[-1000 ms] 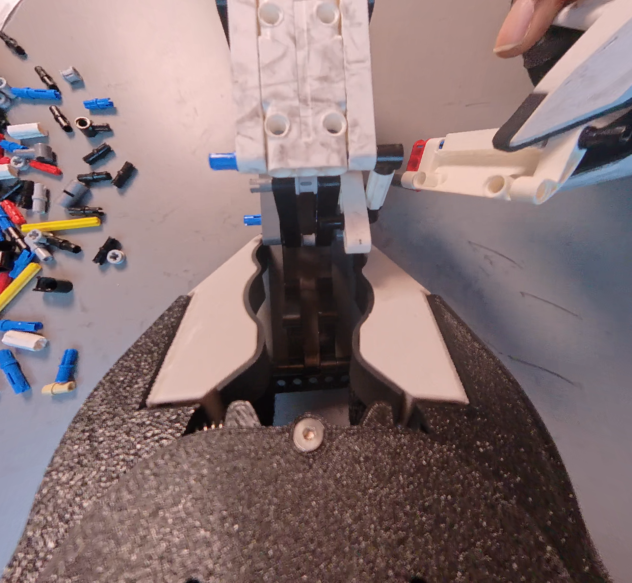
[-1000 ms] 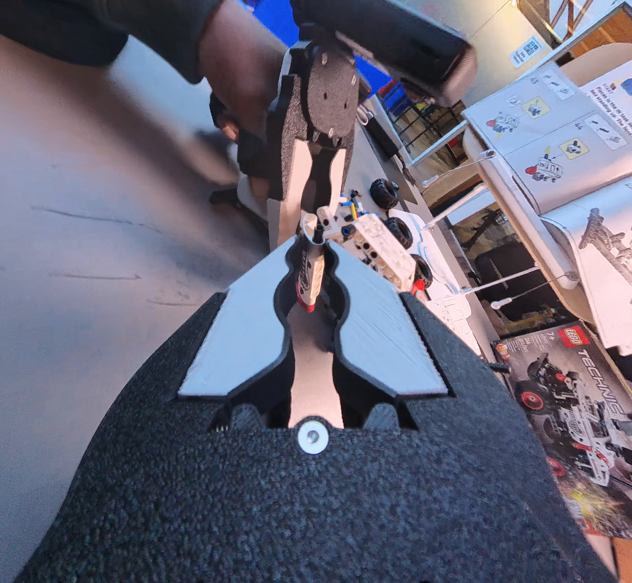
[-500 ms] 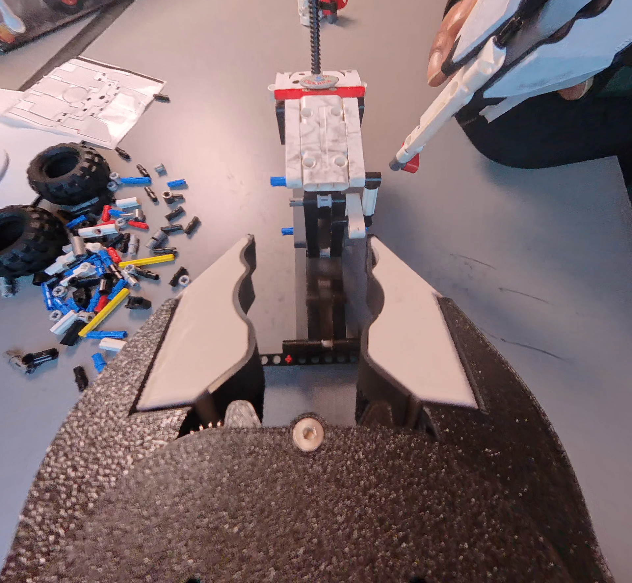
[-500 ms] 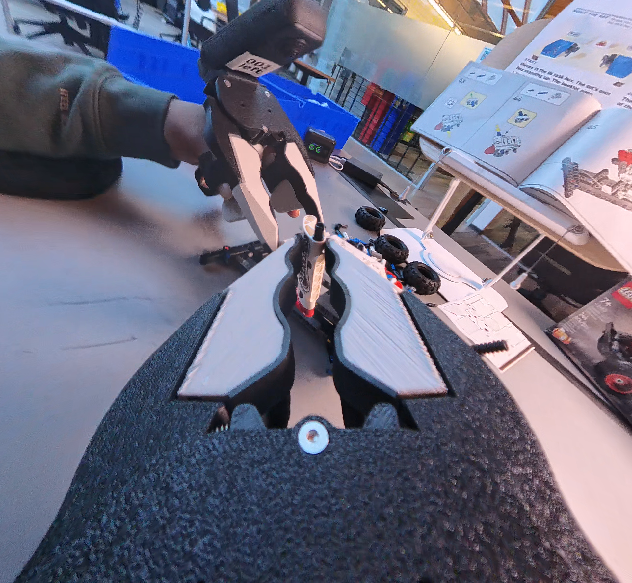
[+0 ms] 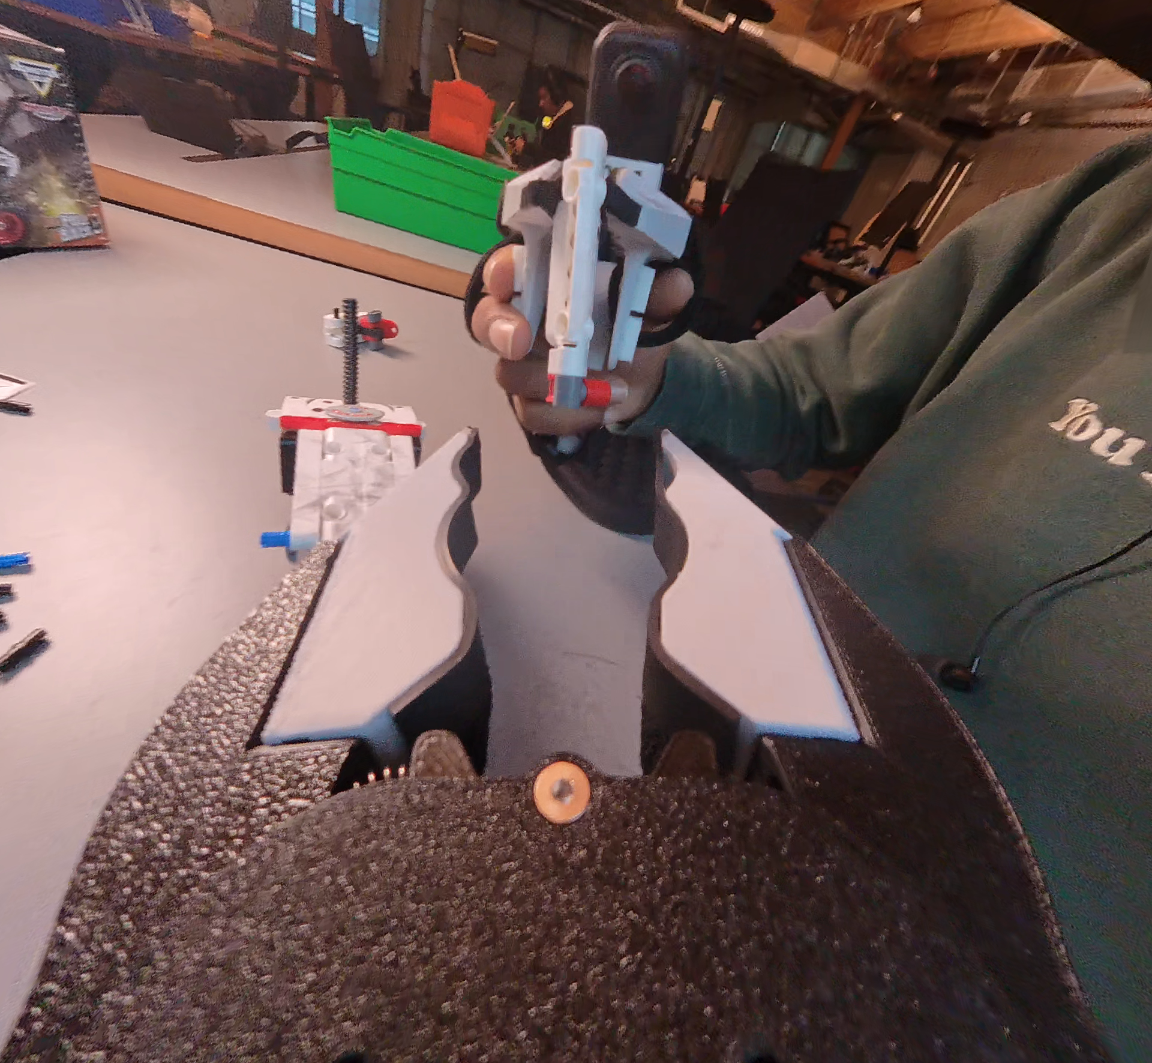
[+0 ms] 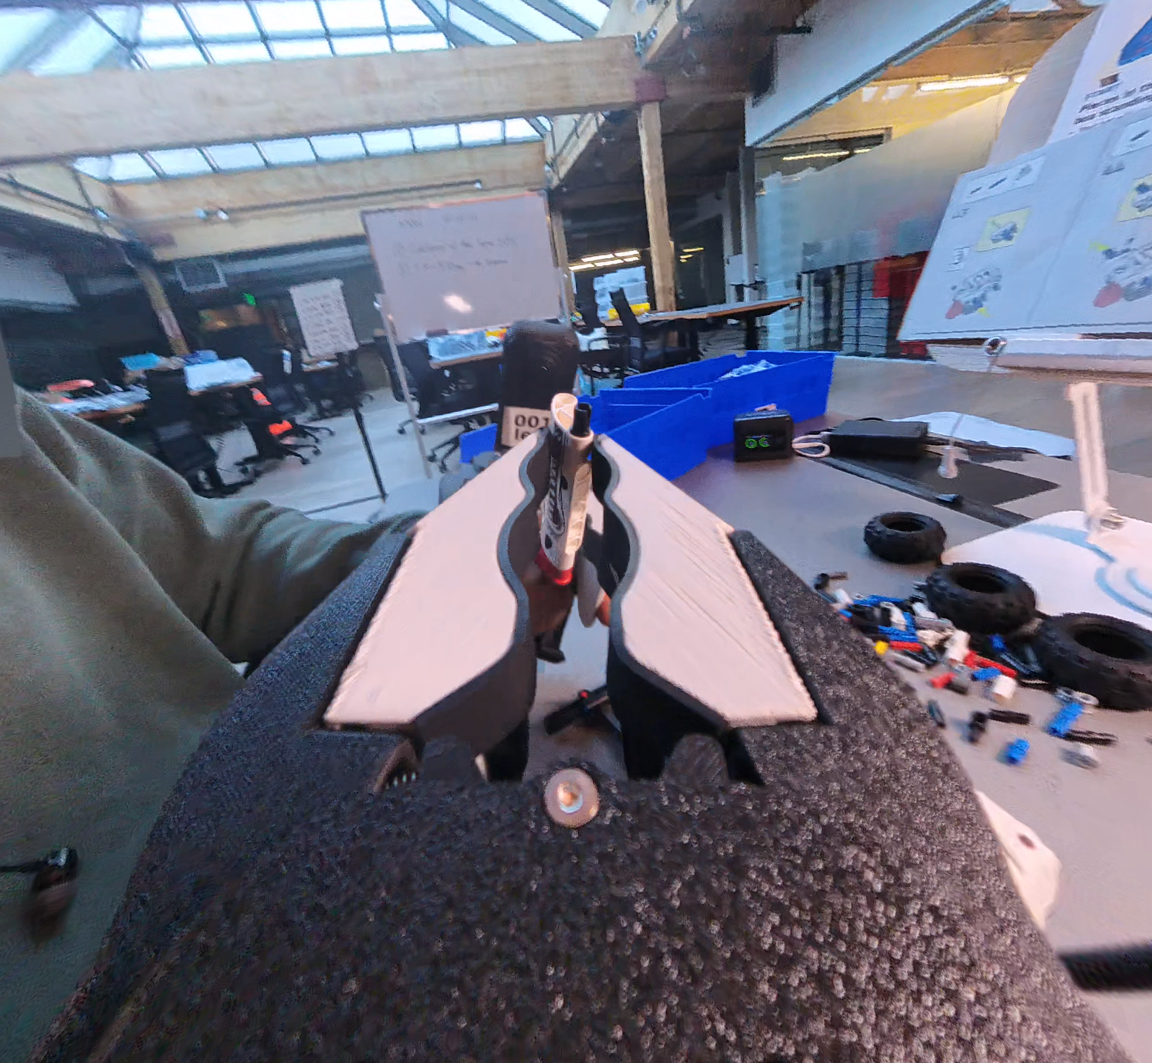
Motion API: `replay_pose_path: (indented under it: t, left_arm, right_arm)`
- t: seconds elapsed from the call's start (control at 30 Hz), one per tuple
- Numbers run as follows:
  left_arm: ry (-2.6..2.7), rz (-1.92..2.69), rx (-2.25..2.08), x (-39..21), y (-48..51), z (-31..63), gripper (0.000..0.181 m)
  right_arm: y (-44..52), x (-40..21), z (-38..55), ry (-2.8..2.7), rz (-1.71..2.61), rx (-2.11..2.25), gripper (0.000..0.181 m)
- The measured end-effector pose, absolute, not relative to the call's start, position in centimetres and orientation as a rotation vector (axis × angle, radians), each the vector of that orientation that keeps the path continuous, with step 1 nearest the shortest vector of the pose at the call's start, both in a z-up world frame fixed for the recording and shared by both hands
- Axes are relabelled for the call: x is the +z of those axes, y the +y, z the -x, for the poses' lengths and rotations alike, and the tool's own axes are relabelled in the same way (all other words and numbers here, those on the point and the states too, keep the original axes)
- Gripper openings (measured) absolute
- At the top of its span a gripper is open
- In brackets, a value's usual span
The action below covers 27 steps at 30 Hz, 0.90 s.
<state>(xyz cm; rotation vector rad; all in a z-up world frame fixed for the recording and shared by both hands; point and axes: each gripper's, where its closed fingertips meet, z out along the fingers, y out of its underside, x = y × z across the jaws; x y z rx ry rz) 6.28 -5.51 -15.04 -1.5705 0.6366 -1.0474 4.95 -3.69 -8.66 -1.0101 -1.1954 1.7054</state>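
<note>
The left gripper [image 5: 567,447] is held wide open, empty, a model [image 5: 340,465] at ten o'clock; a white beam [image 6: 563,509] is clamped by the right gripper [image 6: 564,453].

Left claw [image 5: 564,459] gapes; right claw [image 6: 564,453] seems nearly closed.

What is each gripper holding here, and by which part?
The right gripper clamps a white beam piece along its middle, both ends protruding. The left gripper is open and holds nothing.
</note>
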Motion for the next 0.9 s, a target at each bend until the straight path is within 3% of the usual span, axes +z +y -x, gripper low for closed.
replay_pose_path:
  t: [0.17,0.33,0.9]
  left_arm:
    - [0.589,1.493,-1.233,-13.9,-6.2,-7.2,0.048]
    - [0.564,1.487,-1.266,-13.6,-6.2,-7.0,0.018]
    - [0.719,1.678,-0.797,-16.3,-5.0,-5.3,0.011]
  right_arm:
    - [-4.7,-9.9,-4.7,-1.186,1.013,1.852,0.012]
    - [-5.2,-10.9,-5.0,-1.239,0.993,1.855,0.011]
    - [-4.4,-13.8,-4.7,-1.440,1.026,1.610,0.011]
